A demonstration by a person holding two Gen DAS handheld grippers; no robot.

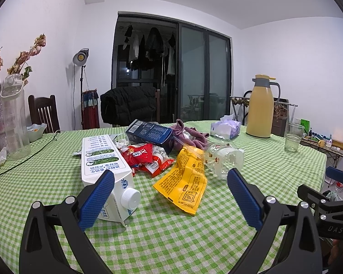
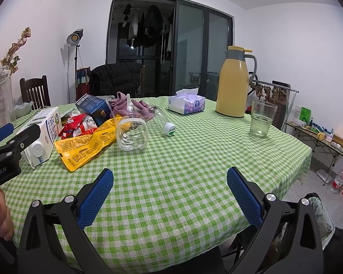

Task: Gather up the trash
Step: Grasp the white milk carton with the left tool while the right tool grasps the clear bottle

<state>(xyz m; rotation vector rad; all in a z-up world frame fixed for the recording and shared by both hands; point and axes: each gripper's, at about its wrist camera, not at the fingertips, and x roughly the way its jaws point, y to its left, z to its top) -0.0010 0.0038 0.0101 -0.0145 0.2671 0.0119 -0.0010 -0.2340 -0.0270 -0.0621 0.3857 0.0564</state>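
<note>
A pile of trash lies on the green checked tablecloth [image 1: 162,233]: a white milk carton [image 1: 103,157] on its side, red snack wrappers [image 1: 144,157], a yellow food pouch [image 1: 185,180], a dark blue box [image 1: 148,133] and a clear plastic bottle [image 1: 224,157]. My left gripper [image 1: 170,194] is open, just short of the carton and pouch, holding nothing. My right gripper [image 2: 170,194] is open over bare cloth, nearer than the bottle [image 2: 135,132] and the pouch [image 2: 87,146]. The carton [image 2: 43,132] lies to its left.
A purple cloth [image 2: 135,107], tissue box [image 2: 186,102], yellow thermos jug [image 2: 234,84] and drinking glass [image 2: 261,118] stand further back. A vase and tall clear bottle [image 1: 13,118] are at far left. The table's right edge [image 2: 292,178] drops to the floor.
</note>
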